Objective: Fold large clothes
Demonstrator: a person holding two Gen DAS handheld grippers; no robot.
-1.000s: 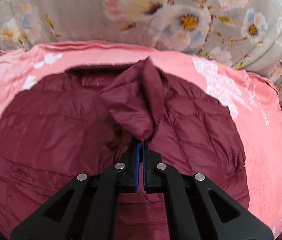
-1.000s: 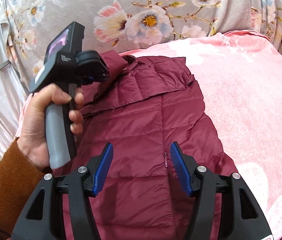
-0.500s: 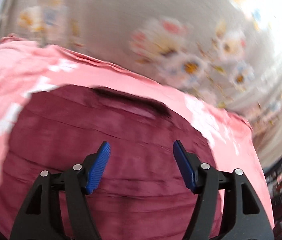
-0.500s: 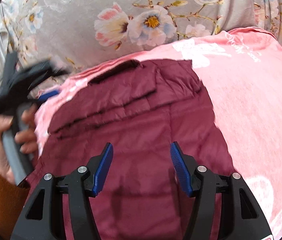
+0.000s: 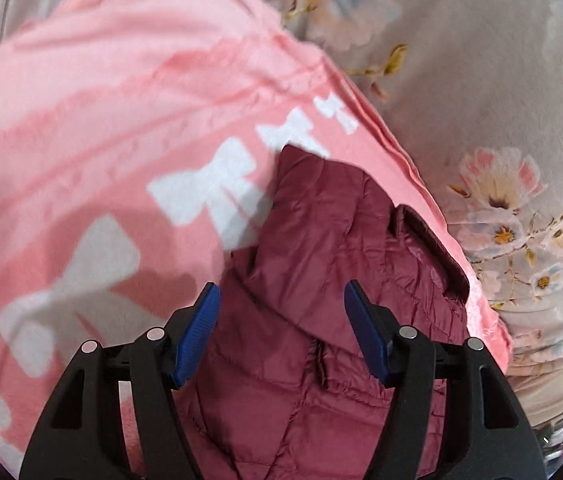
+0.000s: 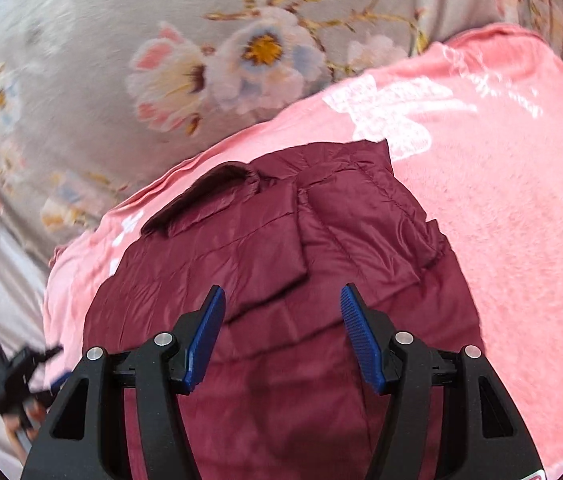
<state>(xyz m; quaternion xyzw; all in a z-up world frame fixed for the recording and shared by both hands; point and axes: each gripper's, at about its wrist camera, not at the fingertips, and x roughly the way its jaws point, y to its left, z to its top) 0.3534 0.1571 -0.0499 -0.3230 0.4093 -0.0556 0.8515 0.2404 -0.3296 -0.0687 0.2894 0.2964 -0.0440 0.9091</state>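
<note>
A pink blanket covers the floral bed, with the maroon jacket lying on it, sleeves folded inward. Both the left gripper and right gripper hover above it, jaws apart and empty. Between folds, it seems; next likely calls for pinching the hem. No containers in sight.

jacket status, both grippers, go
Left gripper open, empty. Right gripper open, empty. Maroon jacket flat on pink blanket, sleeve folded across its body. Nothing in the way.
</note>
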